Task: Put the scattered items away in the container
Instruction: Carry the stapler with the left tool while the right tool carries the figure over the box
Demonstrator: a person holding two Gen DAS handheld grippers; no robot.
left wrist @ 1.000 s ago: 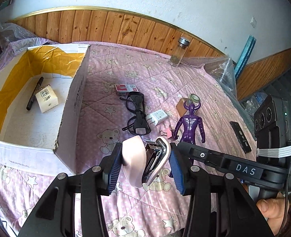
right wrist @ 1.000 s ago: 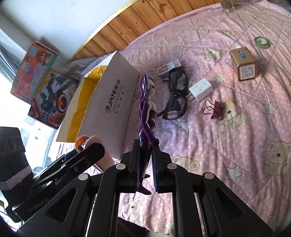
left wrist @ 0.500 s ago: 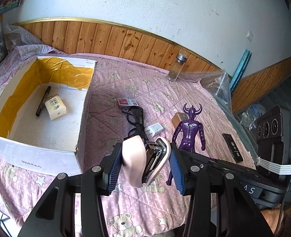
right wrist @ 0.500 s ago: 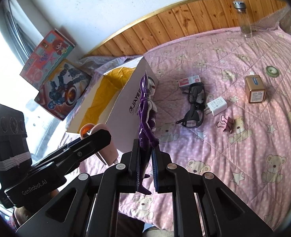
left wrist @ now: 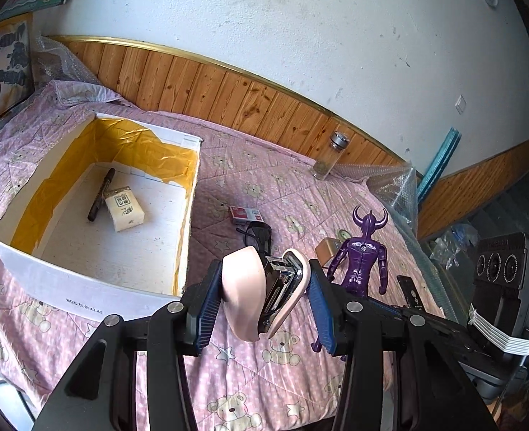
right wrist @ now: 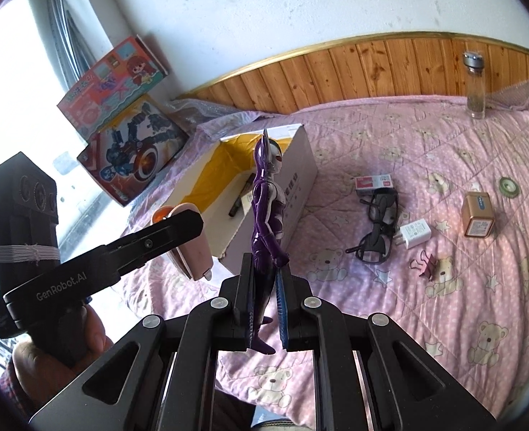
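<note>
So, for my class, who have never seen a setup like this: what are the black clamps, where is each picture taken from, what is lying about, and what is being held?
There is no robot here. A person holds a two-finger gripper in each hand, and a fisheye camera on each looks along its fingers. One picture is from the left gripper, shut on a pink stapler. The other is from the right gripper, shut on a purple toy figure.

Both are raised over a bed with a pink bear-print quilt. On it stands an open cardboard box, holding a black marker and a small white packet. Scattered on the quilt are black glasses, a white charger plug, a pink binder clip, a red-and-white small box, a gold box, a tape roll and a glass bottle.
</note>
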